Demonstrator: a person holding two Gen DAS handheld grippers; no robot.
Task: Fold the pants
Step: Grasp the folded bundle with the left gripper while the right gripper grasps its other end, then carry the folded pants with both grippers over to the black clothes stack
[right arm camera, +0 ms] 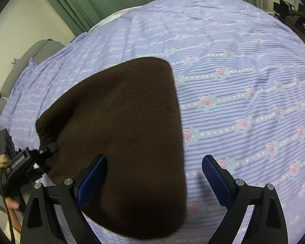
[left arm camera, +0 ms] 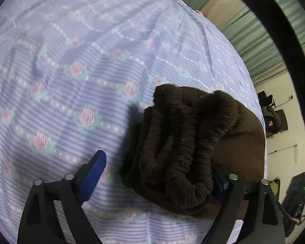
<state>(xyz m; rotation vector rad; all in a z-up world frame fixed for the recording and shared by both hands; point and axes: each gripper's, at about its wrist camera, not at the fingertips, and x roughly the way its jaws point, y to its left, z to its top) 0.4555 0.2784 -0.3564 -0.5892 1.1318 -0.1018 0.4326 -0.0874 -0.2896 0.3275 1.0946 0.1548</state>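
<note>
The dark brown knit pants point(right arm camera: 122, 138) lie folded into a compact slab on a lilac bedspread point(right arm camera: 244, 93) with pink roses. In the left wrist view the bunched ribbed waistband point(left arm camera: 177, 148) sits in front of the right finger of my left gripper point(left arm camera: 158, 172), whose jaws stand wide apart; the right pad is hidden behind the fabric. My right gripper point(right arm camera: 153, 180) is open above the near edge of the pants, its left pad over the cloth, its right pad over the bedspread. The left gripper also shows in the right wrist view point(right arm camera: 44, 150) at the pants' left edge.
The bedspread point(left arm camera: 81, 71) covers the whole bed, with light wrinkles. Green curtains point(right arm camera: 77, 4) and a pale wall stand behind. A grey headboard or chair point(right arm camera: 20, 65) is at the left. Dark equipment point(left arm camera: 296, 199) sits on the floor beyond the bed's edge.
</note>
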